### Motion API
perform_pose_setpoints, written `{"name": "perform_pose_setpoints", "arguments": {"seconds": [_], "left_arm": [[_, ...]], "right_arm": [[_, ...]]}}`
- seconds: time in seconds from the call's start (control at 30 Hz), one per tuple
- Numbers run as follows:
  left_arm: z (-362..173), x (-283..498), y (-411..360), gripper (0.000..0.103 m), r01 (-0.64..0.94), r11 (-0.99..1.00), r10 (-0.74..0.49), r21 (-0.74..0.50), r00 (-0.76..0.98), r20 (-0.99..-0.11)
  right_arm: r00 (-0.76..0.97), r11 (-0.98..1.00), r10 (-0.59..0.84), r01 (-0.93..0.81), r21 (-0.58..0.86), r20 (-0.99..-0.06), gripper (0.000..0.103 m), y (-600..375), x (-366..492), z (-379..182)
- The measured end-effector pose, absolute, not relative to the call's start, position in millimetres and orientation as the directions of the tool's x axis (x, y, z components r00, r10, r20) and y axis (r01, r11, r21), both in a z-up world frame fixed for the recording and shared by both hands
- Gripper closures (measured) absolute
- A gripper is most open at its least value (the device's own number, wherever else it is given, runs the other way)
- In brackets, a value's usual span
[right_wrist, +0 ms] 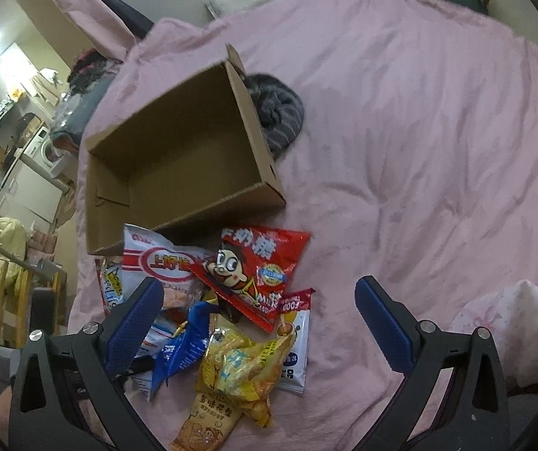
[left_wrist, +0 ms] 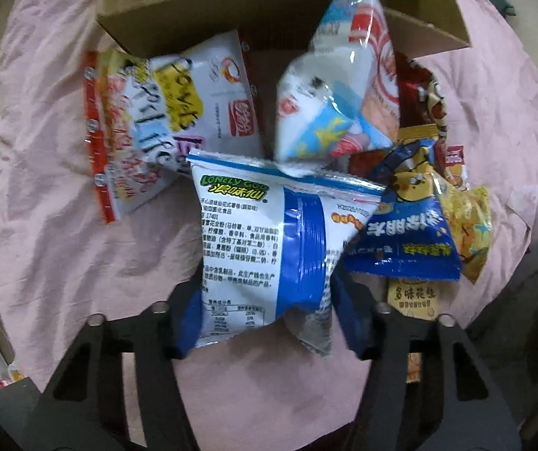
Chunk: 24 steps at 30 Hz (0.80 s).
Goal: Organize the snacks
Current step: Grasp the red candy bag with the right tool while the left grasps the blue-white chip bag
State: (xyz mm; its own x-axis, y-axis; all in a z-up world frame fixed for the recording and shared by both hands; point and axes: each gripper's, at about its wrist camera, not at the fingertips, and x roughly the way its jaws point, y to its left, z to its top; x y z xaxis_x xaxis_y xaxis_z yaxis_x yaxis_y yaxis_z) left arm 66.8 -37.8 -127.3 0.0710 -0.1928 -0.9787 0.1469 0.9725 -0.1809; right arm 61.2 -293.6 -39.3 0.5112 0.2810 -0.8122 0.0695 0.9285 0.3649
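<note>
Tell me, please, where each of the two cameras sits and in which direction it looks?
Left wrist: sits on the left gripper, looks forward at the white-and-blue Lonely God snack bag clamped between its blue pads, toward the brown cardboard box.
Right wrist: sits on the right gripper, open, looks down over the snack pile at the empty box on the pink bedsheet.
Shared: box, bedsheet, yellow crinkled snack bag.
</note>
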Motion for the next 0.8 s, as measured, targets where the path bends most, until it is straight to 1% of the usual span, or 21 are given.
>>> {"name": "perform_pose_setpoints", "arguments": {"seconds": [0.13,0.27,0.33,0.47,0.57,0.7,0.77,0.8], "left_arm": [[-108,48,-31,0.052,0.152,0.968,-0.216,-0.201,0.09,-0.972],[-89,34,-16,0.052,0.135,0.969,-0.223,-0.205,0.136,-0.965],[-82,33,-7,0.052,0.103,0.971,-0.23,-0.216,0.152,-0.961],[-69,38,11,0.052,0.052,0.974,-0.225,-0.22,0.182,-0.957],[-66,39,7,0.052,0.031,0.976,-0.217,-0.215,0.214,-0.952],[-61,43,22,0.052,-0.002,0.974,-0.218,-0.225,0.237,-0.947],[-62,44,24,0.052,-0.016,0.974,-0.217,-0.227,0.239,-0.946],[-63,44,25,0.052,-0.022,0.972,-0.222,-0.233,0.232,-0.947]], "right_arm": [[0.388,0.923,0.303,0.107,0.369,-0.87,0.0,-292,87,-63],[0.291,0.874,0.4,0.164,0.457,-0.869,0.0,-287,110,-90],[0.263,0.871,0.404,0.181,0.456,-0.876,0.0,-282,119,-101],[0.225,0.893,0.367,0.187,0.41,-0.903,0.001,-271,136,-117],[0.202,0.893,0.376,0.181,0.412,-0.904,0.002,-262,143,-130],[0.153,0.901,0.381,0.16,0.403,-0.912,0.004,-249,149,-149],[0.127,0.888,0.41,0.172,0.427,-0.903,0.004,-247,148,-160],[0.127,0.891,0.402,0.175,0.42,-0.907,0.011,-248,147,-163]]}}
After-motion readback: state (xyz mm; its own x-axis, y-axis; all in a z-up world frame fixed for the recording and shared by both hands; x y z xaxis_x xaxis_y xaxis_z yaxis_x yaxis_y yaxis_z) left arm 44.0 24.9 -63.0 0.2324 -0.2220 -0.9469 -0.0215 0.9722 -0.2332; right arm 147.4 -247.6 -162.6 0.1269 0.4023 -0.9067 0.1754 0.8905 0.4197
